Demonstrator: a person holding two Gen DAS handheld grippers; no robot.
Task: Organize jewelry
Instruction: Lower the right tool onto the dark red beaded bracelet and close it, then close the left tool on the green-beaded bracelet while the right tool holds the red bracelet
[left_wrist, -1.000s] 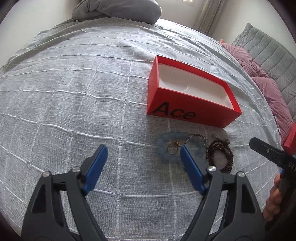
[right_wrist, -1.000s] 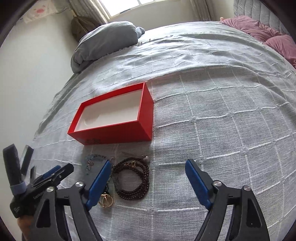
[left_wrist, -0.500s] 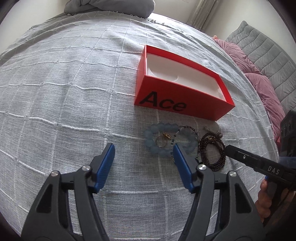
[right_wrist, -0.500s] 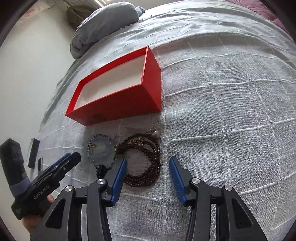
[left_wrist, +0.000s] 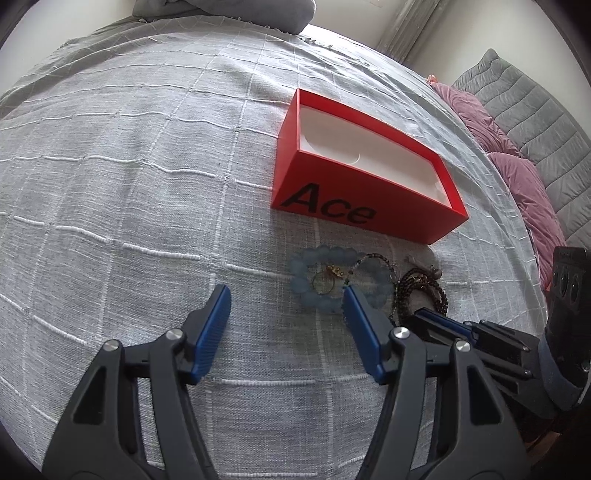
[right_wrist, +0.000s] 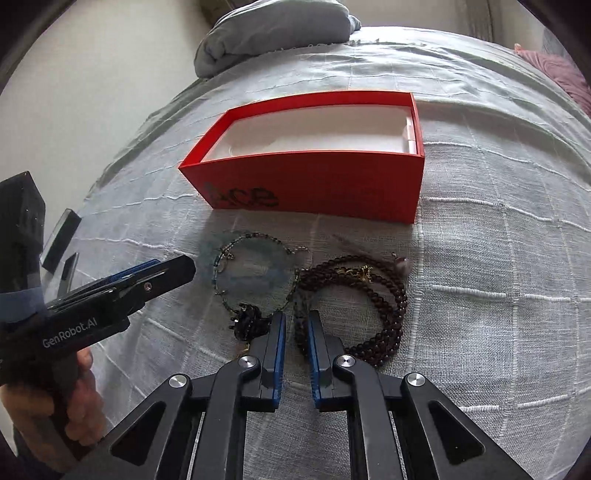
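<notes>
since the earlier frames the right gripper (right_wrist: 295, 326) has been brought in over the jewelry and its jaws, then spread wide, are closing – a strand of the dark beaded necklace (right_wrist: 388, 310) is caught between the blue pads, which look nearly clenched on it. the left gripper (left_wrist: 286, 306) has hardly been shifted; it is left released, jaws apart with nothing between them, hovering above the grey bedspread (left_wrist: 129, 184).

just ahead of the right claw's tips the necklace is coiled, and to their left a pale blue bead bracelet (right_wrist: 255, 273) is overlaid by a thin dark chain (right_wrist: 229, 258) with a small black cluster close beside the left pad. beyond the pile the red box (right_wrist: 314, 181) is set open, its white interior bare – no piece has been put away yet.

a tangle could be dragged along on the lift: the necklace touches the chain and bracelet, so neighbours may be pulled up or scattered. only one strand seems pinched, so the coil could slip free or swing and miss the box. fabric might also be nipped by the tips.
</notes>
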